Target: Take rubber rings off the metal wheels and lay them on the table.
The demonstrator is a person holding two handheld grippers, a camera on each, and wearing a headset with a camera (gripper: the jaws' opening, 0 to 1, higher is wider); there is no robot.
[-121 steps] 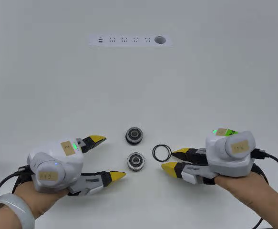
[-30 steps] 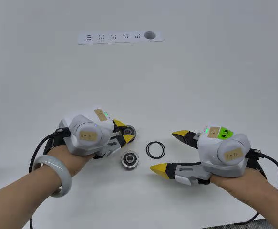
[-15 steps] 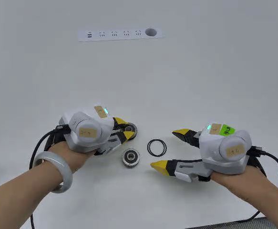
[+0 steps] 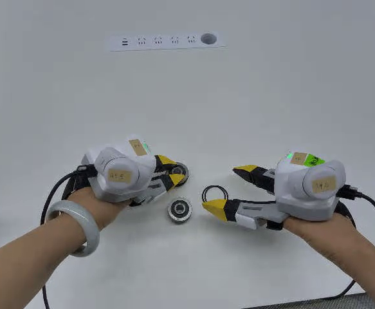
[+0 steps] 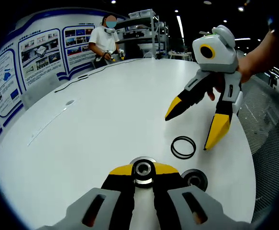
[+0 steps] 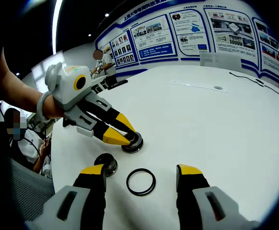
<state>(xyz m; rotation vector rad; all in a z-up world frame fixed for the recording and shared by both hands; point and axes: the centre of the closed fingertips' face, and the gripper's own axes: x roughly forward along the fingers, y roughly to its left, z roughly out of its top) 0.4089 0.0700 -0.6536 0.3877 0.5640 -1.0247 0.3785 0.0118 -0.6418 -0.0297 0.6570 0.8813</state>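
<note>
- A loose black rubber ring lies flat on the white tabletop, between the spread tips of the right tongs, the nearer tip just beside it.
- The gripped metal wheel sits on the tabletop, pinched between the tips of the left tongs, which are closed onto it. Its dark rim looks like a ring not yet removed.
- The free metal wheel stands just beside it, nearer the person. I cannot tell whether it carries a ring.
- The rings are probably thin, light, stretchy and grippy on metal. The wheels are likely stiff, dense and apt to slide.
- It seems best to clamp the wheel across its faces and hook the ring at the rim.
- The right tongs are wide open and hold nothing.
- A power strip lies far back.
</note>
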